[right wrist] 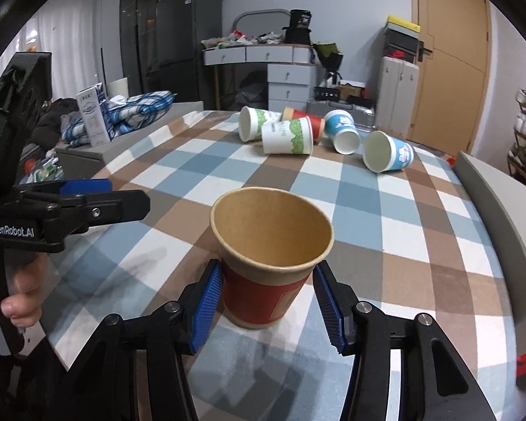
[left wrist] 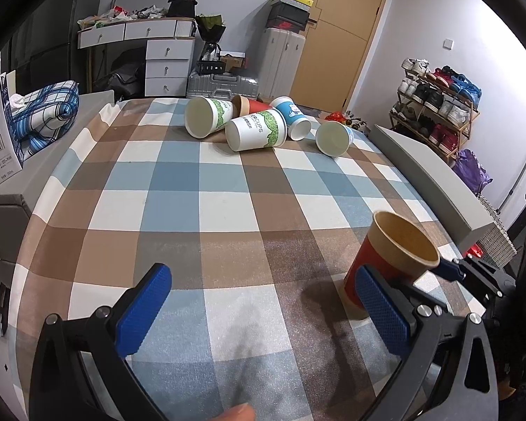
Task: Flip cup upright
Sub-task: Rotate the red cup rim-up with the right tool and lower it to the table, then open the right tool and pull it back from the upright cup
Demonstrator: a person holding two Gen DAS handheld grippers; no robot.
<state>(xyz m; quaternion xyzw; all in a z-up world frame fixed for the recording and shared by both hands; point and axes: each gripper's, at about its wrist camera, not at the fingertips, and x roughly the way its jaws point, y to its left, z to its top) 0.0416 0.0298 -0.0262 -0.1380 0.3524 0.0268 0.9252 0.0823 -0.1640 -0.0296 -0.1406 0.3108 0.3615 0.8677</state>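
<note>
Right gripper [right wrist: 268,310]: jaws set either side of the red cup [right wrist: 271,256]; left pad touching the wall, right pad possibly just clear.
Red cup: upright on the checked cloth [right wrist: 385,238], mouth up, between the right fingers.
Left gripper [left wrist: 263,315]: jaws wide apart, holding nothing; red cup just beyond its right finger.
Tipped cups [right wrist: 287,137]: five, lying on their sides far ahead of both grippers.

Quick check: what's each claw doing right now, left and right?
Left claw: open, holding nothing.
Right claw: around the upright red cup; left pad touches, a sliver of gap at the right pad, so grip cannot be told.
</note>
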